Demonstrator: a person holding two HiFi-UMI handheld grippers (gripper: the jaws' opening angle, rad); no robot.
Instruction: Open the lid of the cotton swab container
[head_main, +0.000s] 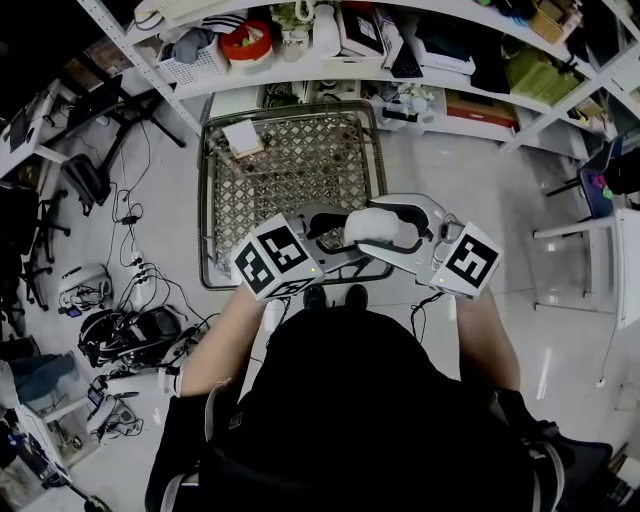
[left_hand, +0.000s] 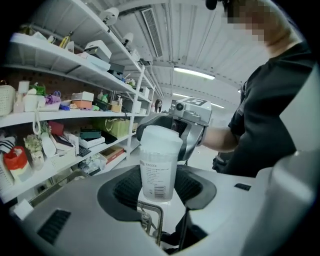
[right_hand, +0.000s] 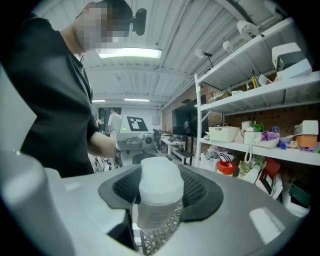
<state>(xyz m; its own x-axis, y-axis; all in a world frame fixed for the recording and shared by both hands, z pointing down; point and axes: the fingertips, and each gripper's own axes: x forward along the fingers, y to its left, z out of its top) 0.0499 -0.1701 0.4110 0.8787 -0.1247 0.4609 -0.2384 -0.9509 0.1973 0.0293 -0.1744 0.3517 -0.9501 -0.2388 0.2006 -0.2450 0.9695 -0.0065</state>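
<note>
Above the wire-mesh cart (head_main: 290, 160), in front of the person's chest, the cotton swab container (left_hand: 157, 170) is held in the air between the two tools, resting on nothing. The left tool (left_hand: 159, 186) has its jaws closed wide on the clear, labelled body, low down. The right tool (right_hand: 160, 192) comes from the opposite side, and its jaws stand about as wide, closed round the white lid (right_hand: 159, 182).

The lid still looks seated on the body, with no gap showing, so the step in hand is the grip just before opening.

The next move probably calls for the left tool to hold the body steady while the right tool works the lid up and away. I cannot tell whether the lid lifts off, twists or hinges. A gentle first pull would help keep the smooth body from slipping.
</note>
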